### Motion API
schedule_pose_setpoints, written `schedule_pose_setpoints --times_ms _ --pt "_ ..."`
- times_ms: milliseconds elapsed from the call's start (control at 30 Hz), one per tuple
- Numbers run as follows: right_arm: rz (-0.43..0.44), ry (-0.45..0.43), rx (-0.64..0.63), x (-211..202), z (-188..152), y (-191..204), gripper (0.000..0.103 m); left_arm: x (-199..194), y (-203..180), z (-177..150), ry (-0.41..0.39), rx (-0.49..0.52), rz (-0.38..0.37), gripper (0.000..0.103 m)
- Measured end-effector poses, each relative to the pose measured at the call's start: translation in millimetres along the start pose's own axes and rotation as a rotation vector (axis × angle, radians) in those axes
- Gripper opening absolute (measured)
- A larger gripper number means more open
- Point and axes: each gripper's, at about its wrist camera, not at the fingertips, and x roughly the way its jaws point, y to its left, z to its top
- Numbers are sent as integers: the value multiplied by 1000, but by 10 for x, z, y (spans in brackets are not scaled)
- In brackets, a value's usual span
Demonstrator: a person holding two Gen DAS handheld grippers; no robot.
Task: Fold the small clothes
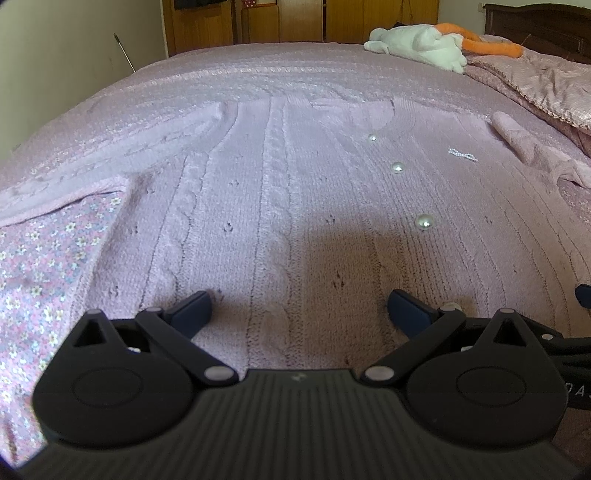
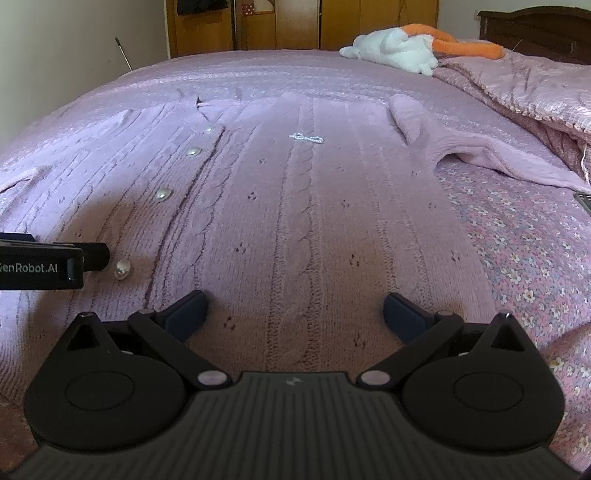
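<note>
A small lilac cable-knit cardigan with pearl buttons lies flat, front up, on the bed. It fills the right wrist view too, with a sleeve spread out to the right. My left gripper is open and empty, low over the cardigan's hem left of the button row. My right gripper is open and empty, low over the hem right of the buttons. The left gripper's body shows at the left edge of the right wrist view, beside a button.
The bed has a pink floral sheet under a lilac knit bedspread. A white and orange plush toy lies at the far side by a rumpled pink quilt. Wooden wardrobes stand behind.
</note>
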Motion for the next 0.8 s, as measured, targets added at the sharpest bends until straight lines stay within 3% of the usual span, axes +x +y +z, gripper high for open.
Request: schedule_pose_setpoints --times_ms 200,400,700,800 --pt "48 29 43 -68 79 -141 103 -82 50 108 30 -40 -36 103" --pt "173 35 167 -192 283 -512 103 -179 47 318 20 -59 -41 103" --pt "219 -40 344 -35 564 -1463 103 -57 -14 555 80 -59 -15 103" --pt "186 -62 389 63 659 -1811 103 -17 -48 585 95 -73 1 103"
